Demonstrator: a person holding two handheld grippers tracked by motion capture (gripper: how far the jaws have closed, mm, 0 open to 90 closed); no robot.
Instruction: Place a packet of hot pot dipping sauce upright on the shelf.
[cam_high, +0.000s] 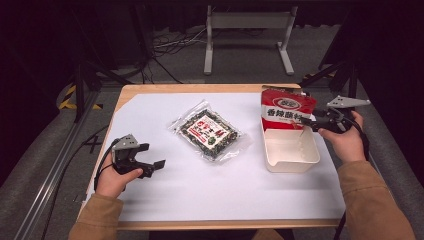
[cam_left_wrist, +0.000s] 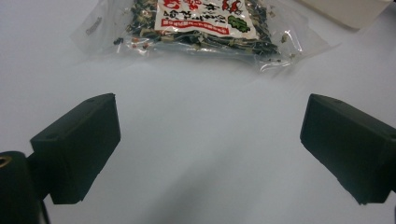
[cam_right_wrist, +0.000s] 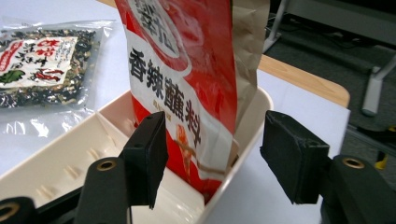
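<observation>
Right gripper (cam_high: 306, 125) sits at the far right of the table, jaws level and spread wide. The red pouch (cam_right_wrist: 187, 79) stands between them but the pads are off it: in the right gripper view one pad is just beside the printed front, maybe brushing it, and the other is clear of the brown side gusset. No grip.

Pouch: glossy red film, white band with dark characters, brown kraft-looking gusset, top edge creased. It stands upright in the far end of the tray (cam_high: 295, 162), bottom tucked into the corner right in front of the jaws. It leans slightly toward the far rim.

Tray: cream plastic, rectangular, rounded corners, smooth thin walls, low ribs moulded into the floor. The near part, below the right gripper, holds nothing besides the pouch at the far end.

Left gripper (cam_high: 152, 167) rests low on the near left, jaws wide apart with bare sheet between them, holding nothing. Pads are matte black blocks, squared off.

Clear bag (cam_left_wrist: 205, 28) lies flat ahead of the left jaws, well apart from them. It is crinkly transparent film with a sealed margin, a red-and-white label, and is packed with dark mixed bits. In the high view it sits between the two grippers, just beside the tray's left wall.

Sheet (cam_high: 210, 190) is plain white and matte, and covers most of the wooden table (cam_high: 150, 89).
</observation>
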